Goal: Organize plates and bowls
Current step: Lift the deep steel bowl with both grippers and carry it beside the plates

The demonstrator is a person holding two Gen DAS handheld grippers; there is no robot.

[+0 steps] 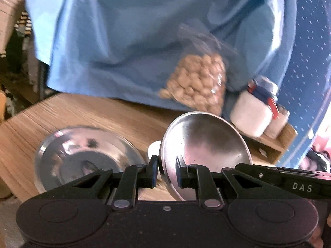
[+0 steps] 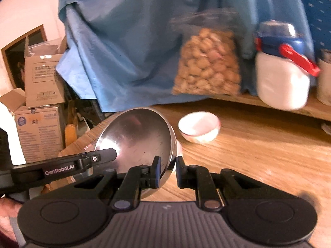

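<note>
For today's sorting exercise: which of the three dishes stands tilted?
The steel bowl, clamped at its rim by the left gripper and right gripper. The steel plate lies flat on the table; the white bowl sits upright.

Each view looks forward and slightly down along its own gripper's fingers, close over the wooden table (image 1: 86, 115), facing the blue cloth (image 1: 124, 41) draped along its far edge. Both views share the tilted steel bowl (image 1: 206, 142), the bag of nuts (image 2: 209, 66) and the white jar (image 2: 281, 82) near the far right corner.
</note>
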